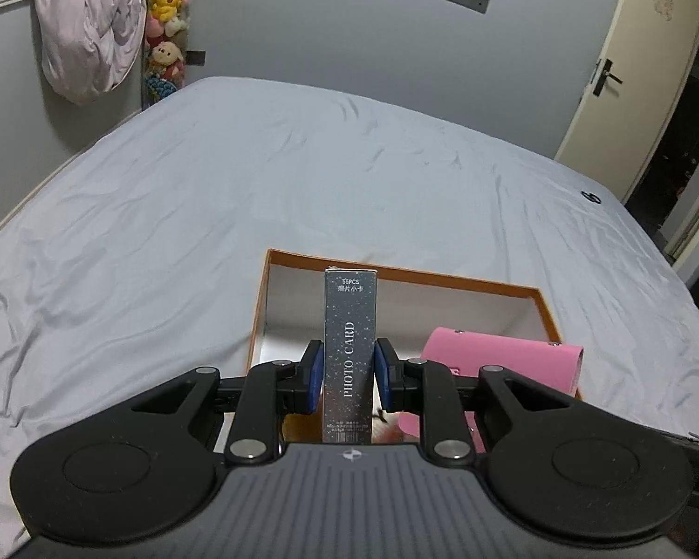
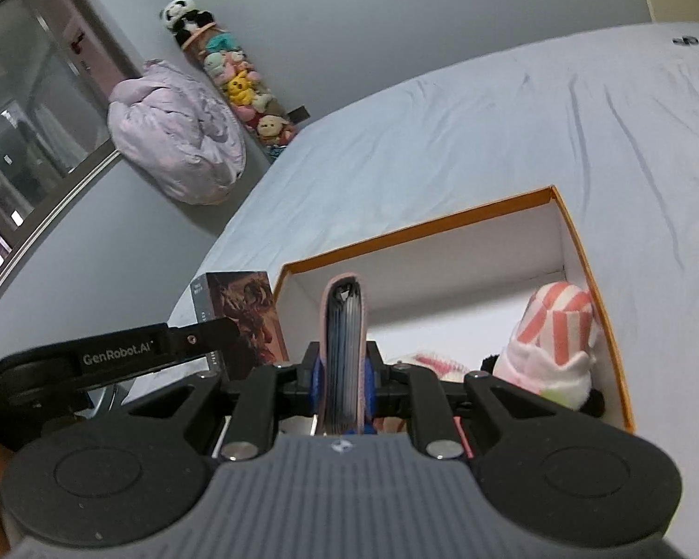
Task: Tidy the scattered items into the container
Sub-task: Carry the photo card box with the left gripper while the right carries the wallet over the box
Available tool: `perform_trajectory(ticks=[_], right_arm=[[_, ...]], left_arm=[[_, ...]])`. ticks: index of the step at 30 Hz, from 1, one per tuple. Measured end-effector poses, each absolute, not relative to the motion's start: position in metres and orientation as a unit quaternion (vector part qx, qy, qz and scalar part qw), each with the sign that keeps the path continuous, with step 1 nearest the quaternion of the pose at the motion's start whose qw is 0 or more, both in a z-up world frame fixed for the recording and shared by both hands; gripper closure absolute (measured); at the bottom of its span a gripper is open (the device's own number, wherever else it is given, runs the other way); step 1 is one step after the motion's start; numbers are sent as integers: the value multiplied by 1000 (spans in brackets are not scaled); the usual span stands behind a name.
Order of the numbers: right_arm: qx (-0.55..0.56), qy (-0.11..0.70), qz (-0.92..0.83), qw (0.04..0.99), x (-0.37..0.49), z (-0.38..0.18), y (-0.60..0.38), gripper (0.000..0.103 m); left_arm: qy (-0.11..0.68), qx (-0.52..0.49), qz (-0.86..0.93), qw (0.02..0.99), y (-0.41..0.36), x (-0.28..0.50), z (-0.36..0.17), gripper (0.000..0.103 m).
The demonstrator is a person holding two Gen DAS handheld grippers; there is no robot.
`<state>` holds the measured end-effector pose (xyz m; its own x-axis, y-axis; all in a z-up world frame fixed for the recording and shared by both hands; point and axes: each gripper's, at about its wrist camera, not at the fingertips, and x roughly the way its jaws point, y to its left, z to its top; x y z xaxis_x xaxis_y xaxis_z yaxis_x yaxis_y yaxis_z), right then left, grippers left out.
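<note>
Left claw (image 1: 348, 375) grips the photo card box (image 1: 350, 349), right claw (image 2: 343, 379) grips a pink card holder (image 2: 345, 349), both over the orange box (image 2: 582, 251)

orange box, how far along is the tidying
Done: a striped sock already lies inside the orange box. In hand: the left gripper clamps a photo card box and the right gripper clamps a pink card holder, both near the box. Left: dropping both in; nothing else shows on the sheet.
</note>
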<state>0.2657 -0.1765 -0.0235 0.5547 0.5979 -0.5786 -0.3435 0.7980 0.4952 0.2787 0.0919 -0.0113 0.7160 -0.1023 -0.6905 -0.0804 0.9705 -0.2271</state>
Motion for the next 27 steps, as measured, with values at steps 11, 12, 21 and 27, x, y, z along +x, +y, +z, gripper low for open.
perform_trajectory(ticks=[11, 12, 21, 27], right_arm=[[165, 423, 248, 856, 332, -61, -147, 84], [163, 426, 248, 855, 337, -64, -143, 84], [154, 457, 255, 838, 368, -94, -120, 84], [159, 461, 231, 842, 372, -98, -131, 84]], left_arm=[[400, -93, -6, 912, 95, 332, -47, 77], [406, -88, -6, 909, 94, 336, -52, 77], [423, 33, -35, 905, 77, 351, -80, 77], [409, 185, -72, 891, 57, 343, -95, 77]])
